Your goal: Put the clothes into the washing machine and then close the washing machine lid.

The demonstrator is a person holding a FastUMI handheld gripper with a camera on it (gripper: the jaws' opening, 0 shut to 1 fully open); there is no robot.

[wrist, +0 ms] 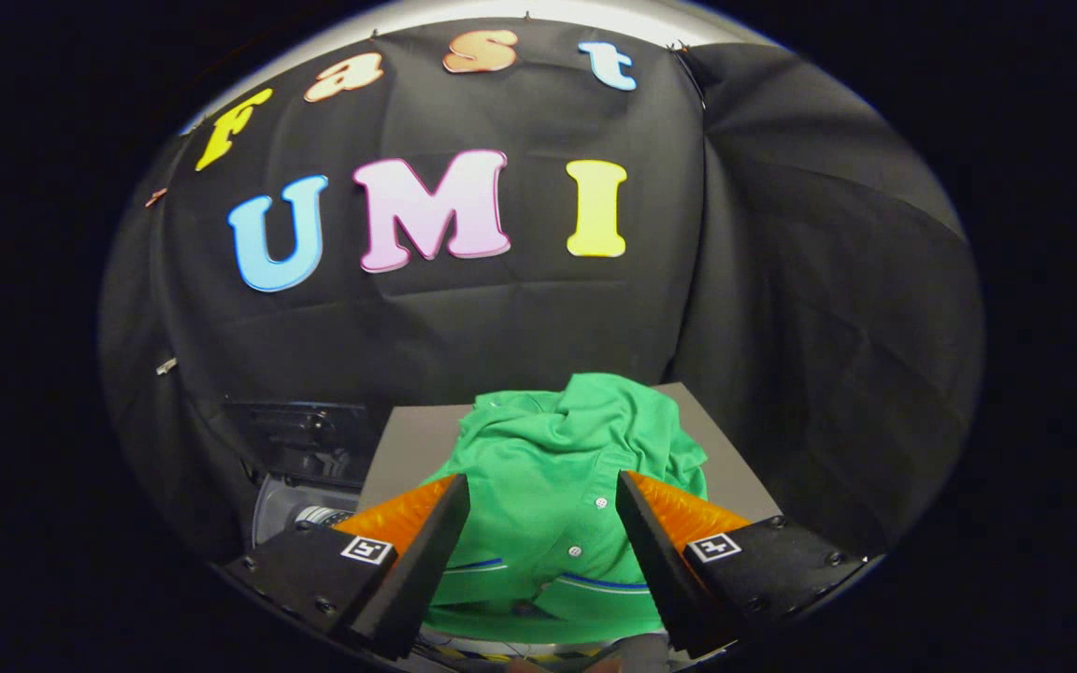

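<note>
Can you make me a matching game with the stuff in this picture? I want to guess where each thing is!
Things:
1. green shirt
2. grey table
3. washing machine
4. hand-held gripper

Places or states:
A. under the shirt
B. open, fingers on either side of the shirt
C. crumpled in a heap on the table
D. low down, beside the table

Pairs: 1-C, 2-A, 3-D, 4-B

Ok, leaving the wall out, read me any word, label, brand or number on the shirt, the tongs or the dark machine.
No readable text.
Green shirt: no print or label shows, just buttons and striped trim.
Tongs, open with the shirt between the fingers: a square black-and-white coded marker on each side, not words.
Dark machine: panel too dark to read.
</note>
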